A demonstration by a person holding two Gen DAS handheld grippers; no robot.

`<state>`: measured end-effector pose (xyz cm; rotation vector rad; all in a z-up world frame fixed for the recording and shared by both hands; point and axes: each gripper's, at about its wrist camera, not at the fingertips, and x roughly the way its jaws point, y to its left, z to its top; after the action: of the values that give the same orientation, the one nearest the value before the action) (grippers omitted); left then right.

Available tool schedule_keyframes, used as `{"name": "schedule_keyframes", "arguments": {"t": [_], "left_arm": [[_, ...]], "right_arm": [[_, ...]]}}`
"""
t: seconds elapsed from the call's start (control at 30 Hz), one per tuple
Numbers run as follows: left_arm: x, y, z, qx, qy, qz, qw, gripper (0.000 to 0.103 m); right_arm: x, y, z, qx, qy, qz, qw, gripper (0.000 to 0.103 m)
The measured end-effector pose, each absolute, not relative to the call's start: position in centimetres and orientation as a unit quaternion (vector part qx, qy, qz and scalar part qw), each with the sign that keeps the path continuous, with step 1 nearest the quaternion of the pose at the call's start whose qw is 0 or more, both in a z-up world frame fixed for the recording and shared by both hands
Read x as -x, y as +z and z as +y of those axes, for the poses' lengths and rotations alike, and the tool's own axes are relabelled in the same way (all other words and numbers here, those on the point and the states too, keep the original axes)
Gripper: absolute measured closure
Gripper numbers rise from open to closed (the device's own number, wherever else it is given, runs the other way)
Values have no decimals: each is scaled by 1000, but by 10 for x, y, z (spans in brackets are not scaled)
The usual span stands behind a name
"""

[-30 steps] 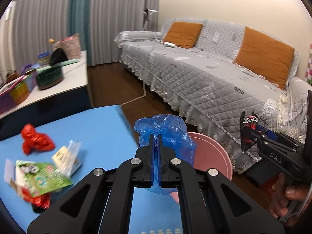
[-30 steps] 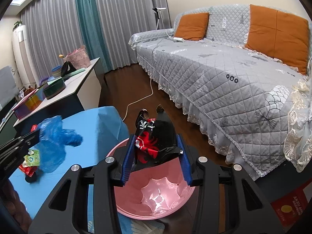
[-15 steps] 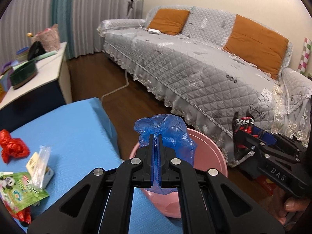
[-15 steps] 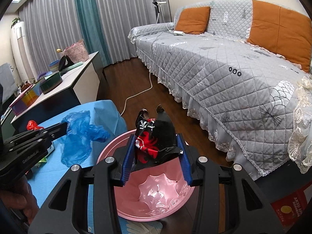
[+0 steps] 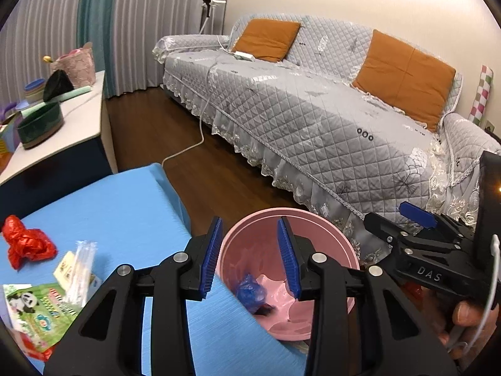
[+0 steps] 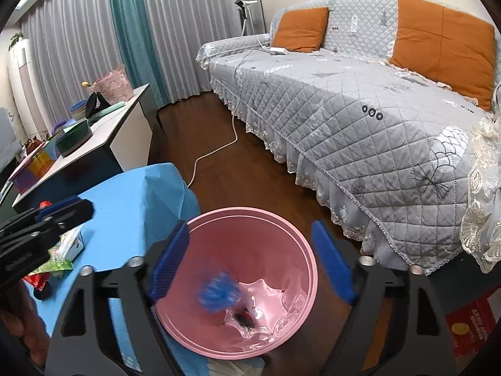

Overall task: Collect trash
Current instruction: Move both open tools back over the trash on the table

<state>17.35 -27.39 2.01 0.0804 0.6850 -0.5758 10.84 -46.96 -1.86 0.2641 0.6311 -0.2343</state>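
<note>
Your left gripper (image 5: 250, 260) and right gripper (image 6: 250, 269), both spread empty over the pink bin (image 5: 325, 219); remaining wrappers (image 5: 40, 304) lie leftward on the blue table (image 5: 125, 206), nearer your left.

Blue wad (image 6: 216, 291) inside the pink bin (image 6: 308, 250) is motion-blurred in the right wrist view, shape unreadable. Dark scrap (image 6: 244, 316) at the bin's bottom too small to identify. Bin's near rim hidden behind the left gripper (image 5: 250, 260) frame in the left wrist view. Green panda packet (image 5: 37, 310) beside the bin: print too small to read, its left edge cut by the frame.
</note>
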Motion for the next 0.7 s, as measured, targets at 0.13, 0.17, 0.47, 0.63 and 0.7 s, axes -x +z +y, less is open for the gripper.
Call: {"name": "schedule_keyframes", "arguments": {"t": [0.13, 0.17, 0.47, 0.63, 0.7], "left_arm": [[-164, 34, -256, -32, -275, 322, 905, 65], [-161, 38, -249, -31, -273, 319, 907, 65], [-142, 65, -189, -25, -240, 293, 925, 65], [-132, 74, -148, -19, -214, 281, 935, 65], [-130, 76, -133, -16, -203, 277, 939, 65]], "right_arm": [[-105, -7, -461, -132, -120, 290, 940, 5], [-104, -4, -458, -131, -118, 287, 942, 5], [-104, 11, -417, -99, -78, 282, 951, 5], [-96, 22, -390, -92, -44, 264, 959, 7], [-95, 26, -374, -82, -31, 260, 962, 15]]}}
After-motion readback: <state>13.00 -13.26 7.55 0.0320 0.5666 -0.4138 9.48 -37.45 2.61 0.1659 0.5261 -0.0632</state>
